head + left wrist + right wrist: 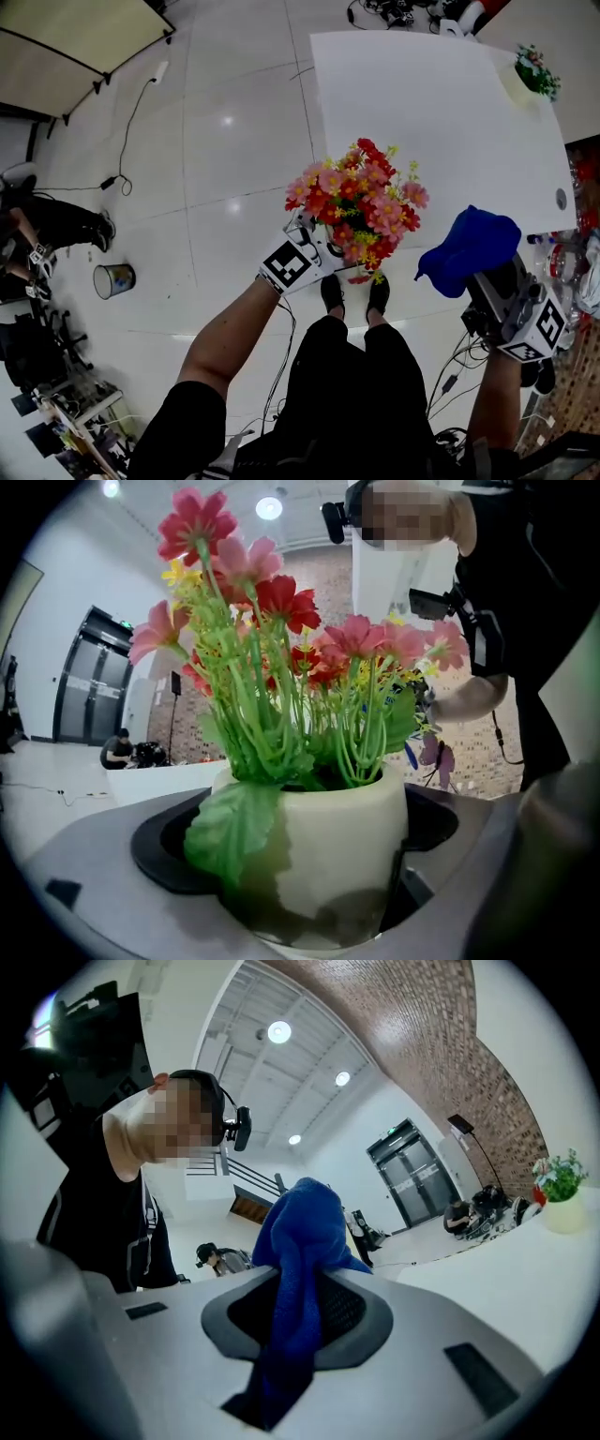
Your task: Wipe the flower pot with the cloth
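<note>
The pot (342,846) is clamped in the left gripper (323,251). The cloth (302,1232), pinched in the right gripper (298,1321), is best pressed against the pot's side, below the flowers (361,202).

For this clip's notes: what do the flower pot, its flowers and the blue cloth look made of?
The flower pot: smooth, matte cream body with a thick rounded rim, probably ceramic or moulded plastic; cannot tell which. The flowers: likely artificial, with uniform plasticky green stems and fabric-like petals. The cloth: soft blue textile, possibly microfibre, with a fuzzy nap and limp folds.
</note>
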Motion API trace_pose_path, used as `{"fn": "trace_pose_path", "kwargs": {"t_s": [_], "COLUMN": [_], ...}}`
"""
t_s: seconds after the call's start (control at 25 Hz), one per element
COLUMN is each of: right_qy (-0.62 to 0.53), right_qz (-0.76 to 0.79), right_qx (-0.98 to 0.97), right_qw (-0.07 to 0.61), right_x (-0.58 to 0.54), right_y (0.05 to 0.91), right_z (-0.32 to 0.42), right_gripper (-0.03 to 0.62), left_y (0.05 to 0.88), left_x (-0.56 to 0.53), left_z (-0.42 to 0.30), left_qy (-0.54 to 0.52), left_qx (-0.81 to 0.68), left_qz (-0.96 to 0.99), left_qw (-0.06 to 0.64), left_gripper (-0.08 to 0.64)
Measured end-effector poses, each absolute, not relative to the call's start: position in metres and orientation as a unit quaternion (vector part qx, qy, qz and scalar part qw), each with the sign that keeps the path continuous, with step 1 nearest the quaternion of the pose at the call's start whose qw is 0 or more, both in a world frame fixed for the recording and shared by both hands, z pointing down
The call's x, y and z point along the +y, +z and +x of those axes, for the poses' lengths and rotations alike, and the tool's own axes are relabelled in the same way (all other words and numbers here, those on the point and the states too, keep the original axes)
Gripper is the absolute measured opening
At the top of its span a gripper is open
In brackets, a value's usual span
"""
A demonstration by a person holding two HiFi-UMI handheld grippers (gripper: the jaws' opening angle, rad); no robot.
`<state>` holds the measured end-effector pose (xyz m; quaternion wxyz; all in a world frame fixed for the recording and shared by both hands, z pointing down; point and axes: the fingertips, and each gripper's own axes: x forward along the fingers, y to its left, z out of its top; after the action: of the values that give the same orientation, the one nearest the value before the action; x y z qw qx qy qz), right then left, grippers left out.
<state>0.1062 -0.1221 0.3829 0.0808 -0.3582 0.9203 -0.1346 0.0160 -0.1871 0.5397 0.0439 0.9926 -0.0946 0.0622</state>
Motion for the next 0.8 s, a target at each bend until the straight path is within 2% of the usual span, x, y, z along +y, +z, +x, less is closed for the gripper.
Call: {"fn": "trace_pose_path", "kwargs": {"t_s": [0.28,0.8], "right_qy": [-0.149,-0.165], "right_qz": [-0.376,-0.388], "right_qx": [0.912,0.904], "right_qw": [0.069,0.073], "right_x": [-0.123,-0.132], "right_y": [0.413,0.431], "right_z": [0.104,0.088], "right_gripper": [0.066,0.066], "left_y": [0.583,0.612], "left_x": [-0.184,-0.193], "left_z": [0.024,0.033], "left_qy": [0.066,0.074], "left_qx": [-0.077,-0.066], "left_qz": [0.994,0.995], "left_qw": [0.028,-0.018], "left_gripper": [0.568,0.568]}}
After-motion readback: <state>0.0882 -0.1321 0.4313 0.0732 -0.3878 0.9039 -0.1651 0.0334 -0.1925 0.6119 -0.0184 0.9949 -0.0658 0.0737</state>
